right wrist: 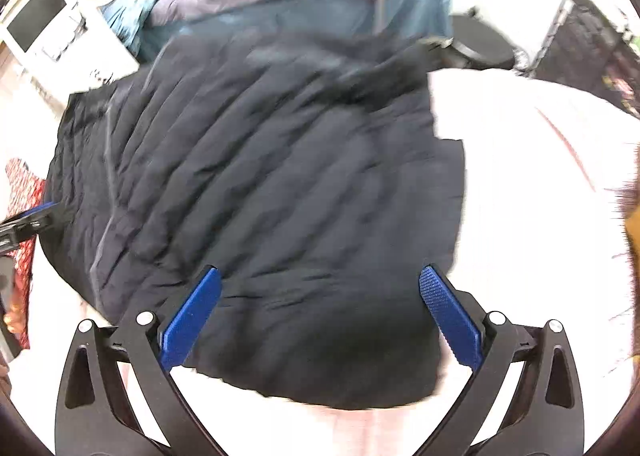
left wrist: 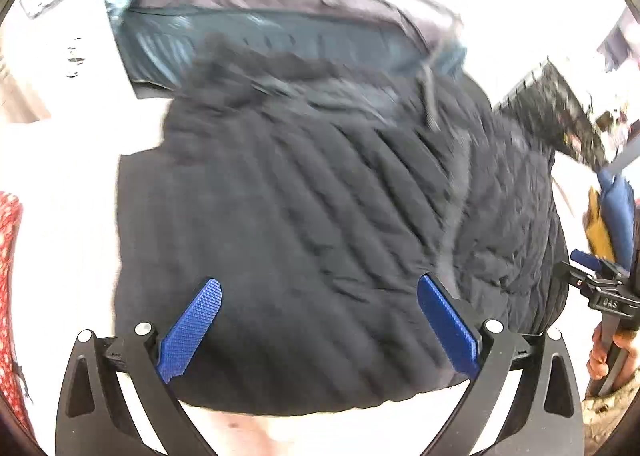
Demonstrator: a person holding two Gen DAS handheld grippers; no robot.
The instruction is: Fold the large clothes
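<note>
While blurred, black quilted jacket (left wrist: 320, 236) lies rumpled, spread flat.

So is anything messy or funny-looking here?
Nothing is broken or spilled. The black quilted jacket lies rumpled and a bit crooked on the white surface, and more clothes are heaped behind it. Both tools, left and right, are open above it.

A black quilted jacket (left wrist: 304, 240) lies spread flat on a white surface, its padded seams running in slanted rows. Behind it, touching its far edge, rests a grey-and-teal garment (right wrist: 304, 4), rumpled and partly folded.
</note>
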